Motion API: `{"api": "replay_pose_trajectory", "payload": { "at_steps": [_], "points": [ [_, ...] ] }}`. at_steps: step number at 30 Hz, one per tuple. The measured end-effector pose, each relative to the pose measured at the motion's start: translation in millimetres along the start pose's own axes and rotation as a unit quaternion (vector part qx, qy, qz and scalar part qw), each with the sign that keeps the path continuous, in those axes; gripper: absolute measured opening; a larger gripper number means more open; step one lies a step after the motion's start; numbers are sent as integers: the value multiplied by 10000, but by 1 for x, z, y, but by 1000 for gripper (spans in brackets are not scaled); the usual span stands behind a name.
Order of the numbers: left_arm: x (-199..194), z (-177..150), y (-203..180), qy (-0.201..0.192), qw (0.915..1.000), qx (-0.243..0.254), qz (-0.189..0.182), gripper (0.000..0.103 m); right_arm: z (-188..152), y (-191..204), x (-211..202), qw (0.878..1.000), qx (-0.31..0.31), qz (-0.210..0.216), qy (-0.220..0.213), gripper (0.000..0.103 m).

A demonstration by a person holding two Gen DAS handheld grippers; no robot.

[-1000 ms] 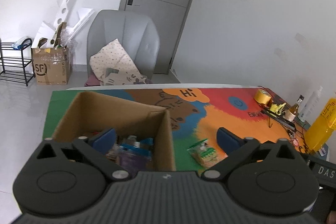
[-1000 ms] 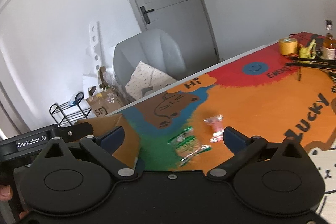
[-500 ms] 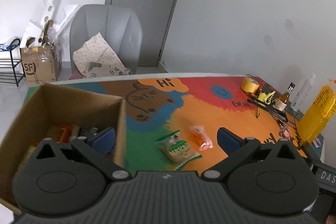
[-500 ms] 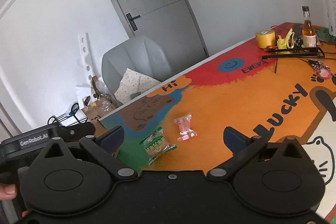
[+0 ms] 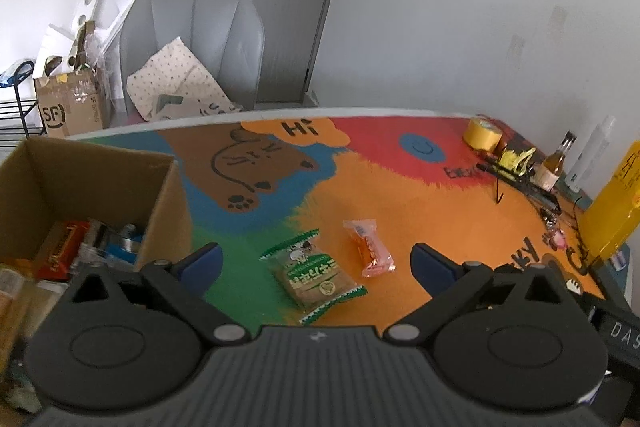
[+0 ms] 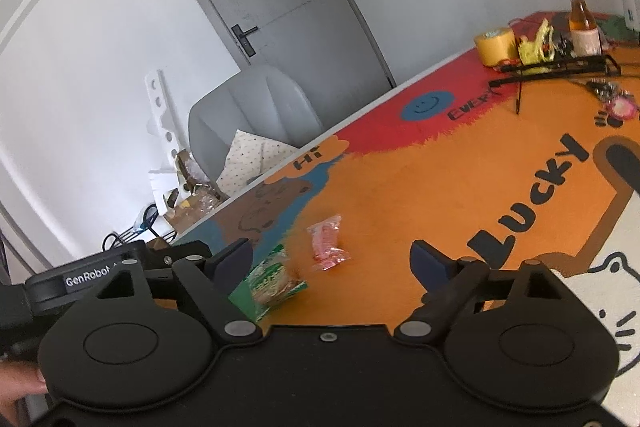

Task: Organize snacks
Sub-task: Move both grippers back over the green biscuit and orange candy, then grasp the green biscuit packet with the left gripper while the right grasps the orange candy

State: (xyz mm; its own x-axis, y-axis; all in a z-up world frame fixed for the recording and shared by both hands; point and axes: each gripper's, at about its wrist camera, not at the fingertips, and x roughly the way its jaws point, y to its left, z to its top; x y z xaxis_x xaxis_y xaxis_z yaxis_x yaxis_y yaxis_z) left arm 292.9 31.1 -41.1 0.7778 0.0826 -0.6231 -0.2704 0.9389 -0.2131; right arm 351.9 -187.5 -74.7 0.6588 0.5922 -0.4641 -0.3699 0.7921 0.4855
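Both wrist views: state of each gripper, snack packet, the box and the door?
Left gripper: open, empty.
Right gripper: open, empty, jaws just been closing.
Green packet: flat on mat, sealed.
Orange packet: flat on mat, sealed.
Cardboard box: open-topped, holding snacks.
Door: shut.

Words we can read around the table

On the table mat we read "Hi" at the far side, "LUCKY" near the right, and part of "EVERY". The carton on the floor, far left, carries "SF". The left gripper's body shows "GenRobo"; a black housing, near right, shows "DAS".
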Motion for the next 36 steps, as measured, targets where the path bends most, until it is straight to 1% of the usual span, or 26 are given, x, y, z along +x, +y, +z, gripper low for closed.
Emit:
{"api": "replay_pose_trajectory", "payload": {
  "at_steps": [4,12,16,22,23,24,25,26,27,29,32,36],
  "points": [
    [14,-2,-8,30,9998,104,160,98,-1,-10,8,10000,83,-13,22,83],
    [45,-2,-14,186,9989,46,429,90,-2,-32,26,9995,290,37,144,78],
    [61,-6,-15,277,9977,56,620,83,-5,-39,29,9991,374,76,162,78],
    [80,-13,-14,457,9960,87,767,82,-9,-42,39,9987,421,61,271,78],
    [83,-14,-13,487,9958,90,767,80,-9,-41,41,9988,400,57,283,78],
    [86,-16,-13,521,9958,90,742,75,-9,-39,42,9988,378,54,291,78],
    [88,-18,-12,566,9961,69,680,60,-9,-38,43,9989,355,50,295,78],
    [88,-19,-12,531,9959,83,725,48,-9,-37,43,9990,339,41,300,78],
    [87,-19,-12,511,9958,88,757,47,-9,-37,44,9990,329,31,307,78],
    [85,-18,-9,532,9965,-20,643,47,-9,-36,45,9990,322,12,319,78],
    [77,-15,-6,391,9974,-33,601,47,-8,-35,48,9989,317,-26,354,78],
    [65,-7,-2,273,9986,-74,447,47,-6,-28,54,9988,244,-28,415,78]
  ]
}}
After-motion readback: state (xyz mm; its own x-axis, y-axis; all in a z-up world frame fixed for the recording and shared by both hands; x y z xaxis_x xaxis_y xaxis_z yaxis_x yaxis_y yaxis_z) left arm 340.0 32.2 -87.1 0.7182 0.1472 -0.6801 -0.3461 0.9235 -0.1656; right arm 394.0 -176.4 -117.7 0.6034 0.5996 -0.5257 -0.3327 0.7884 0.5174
